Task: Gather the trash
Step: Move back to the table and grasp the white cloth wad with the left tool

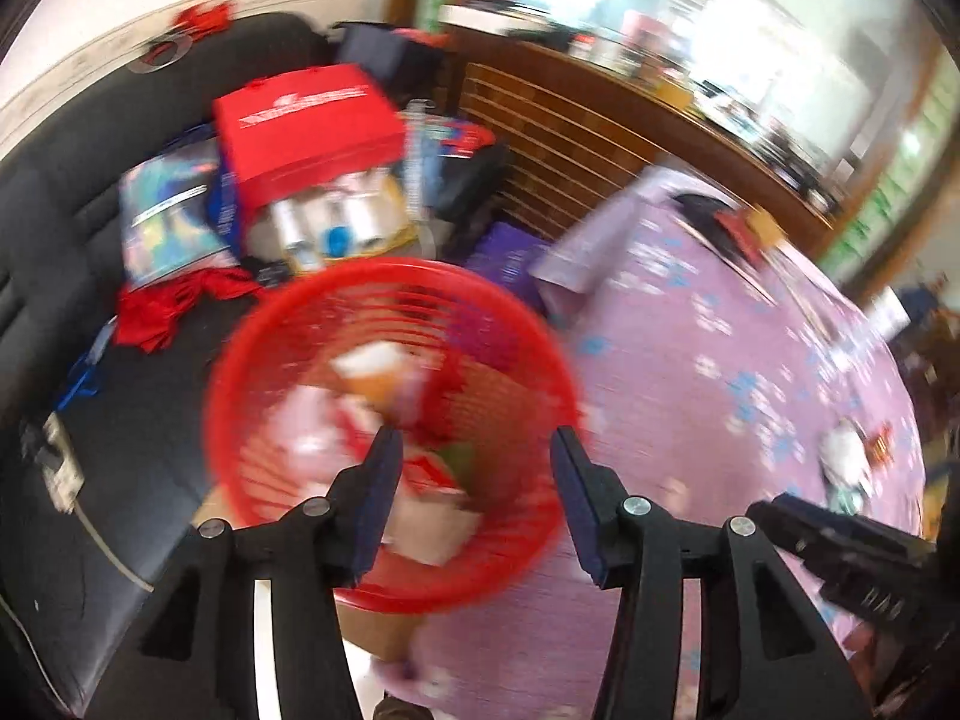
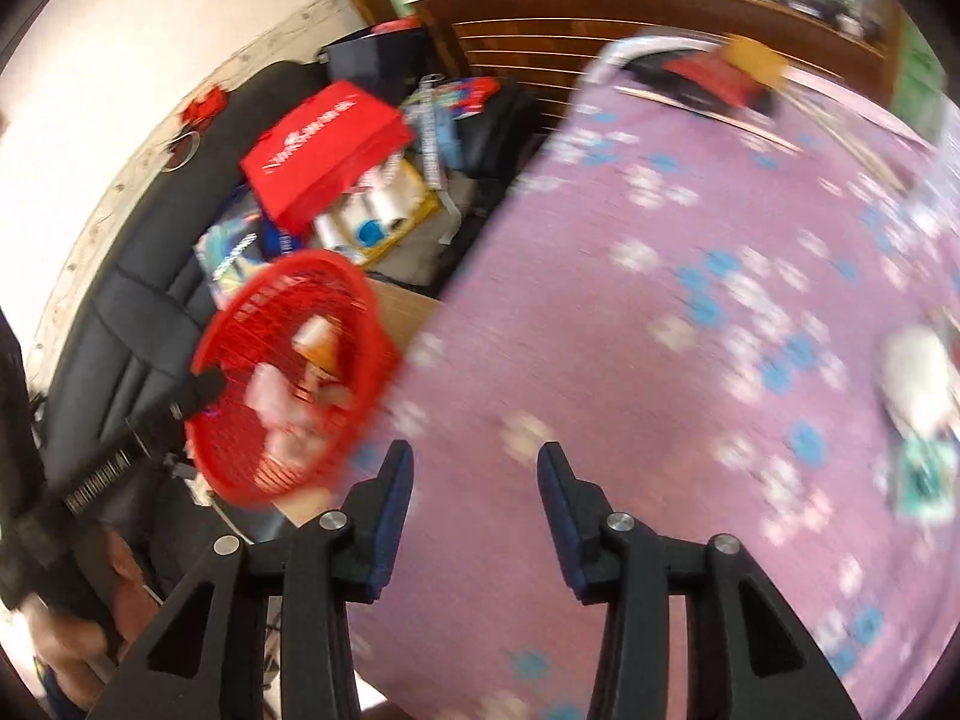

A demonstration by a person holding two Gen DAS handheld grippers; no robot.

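Note:
A red mesh basket (image 1: 270, 360) holds crumpled white and pink paper, an orange piece and wrappers. It sits at the left edge of a table under a purple flowered cloth (image 1: 690, 360). My left gripper (image 1: 474, 450) hovers open over the basket's near side, its pads apart and pressing on nothing. In the right wrist view its tip lies by the basket (image 2: 360, 312) rim; contact is unclear through the blur. My right gripper (image 2: 474, 462) is open above the purple cloth (image 2: 660, 330), empty. A white crumpled scrap (image 2: 918, 378) and a greenish packet (image 2: 927, 480) lie at the table's right.
A black sofa (image 1: 120, 420) on the left carries a red box (image 1: 306, 126), a pack of white bottles (image 1: 336, 222) and bags. A brown cardboard box (image 2: 402, 306) stands beside the basket. A wooden slatted cabinet (image 1: 570, 138) is behind. Red and yellow items (image 2: 726, 72) lie at the table's far end.

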